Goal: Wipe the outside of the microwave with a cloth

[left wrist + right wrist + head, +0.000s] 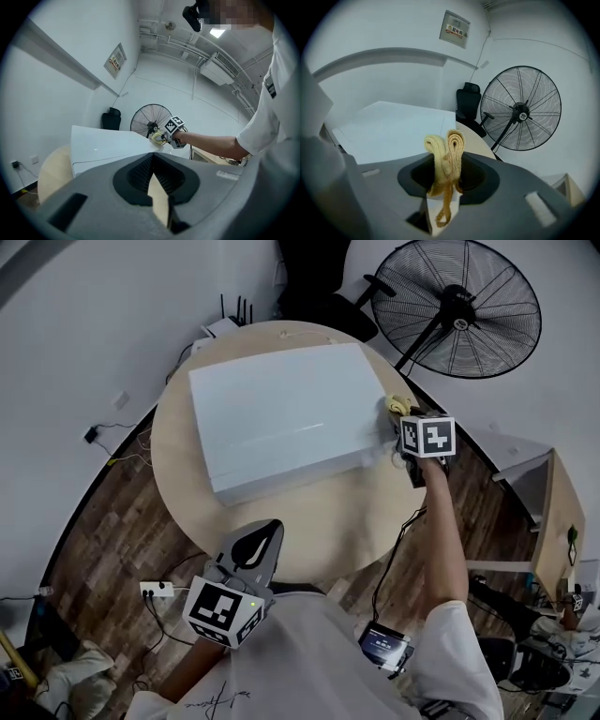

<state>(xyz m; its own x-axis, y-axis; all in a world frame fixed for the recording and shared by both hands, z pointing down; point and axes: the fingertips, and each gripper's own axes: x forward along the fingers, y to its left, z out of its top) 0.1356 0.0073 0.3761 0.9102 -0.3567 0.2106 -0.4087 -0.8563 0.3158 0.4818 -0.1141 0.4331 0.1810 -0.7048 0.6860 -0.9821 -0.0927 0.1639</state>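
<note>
Closest to the head camera, the left gripper (255,538) is held low over the person's white shirt (309,662), short of the round wooden worktop (309,521), its jaws pressed together on nothing. The white microwave (281,413) sits in the middle of that worktop. At its right side the right gripper (409,420) is reached out on a bare forearm (445,531), and the yellow cloth (397,406) meets the upper edge of the microwave's right wall. A black floor fan (457,306) stands beyond on the right. In the left gripper view the dark pads close to a point at the tips with only a thin wedge of worktop showing between them – nothing is gripped – and the microwave lies ahead, with the other gripper and the cloth at its far right corner. In the right gripper view the jaws are clenched on the cloth – two folded loops stand up between them and a loose strand hangs toward the lens. The microwave's white top spreads out to the left, the fan and a black chair (468,105) are behind it, and a small sign (455,29) hangs on the wall.
</note>
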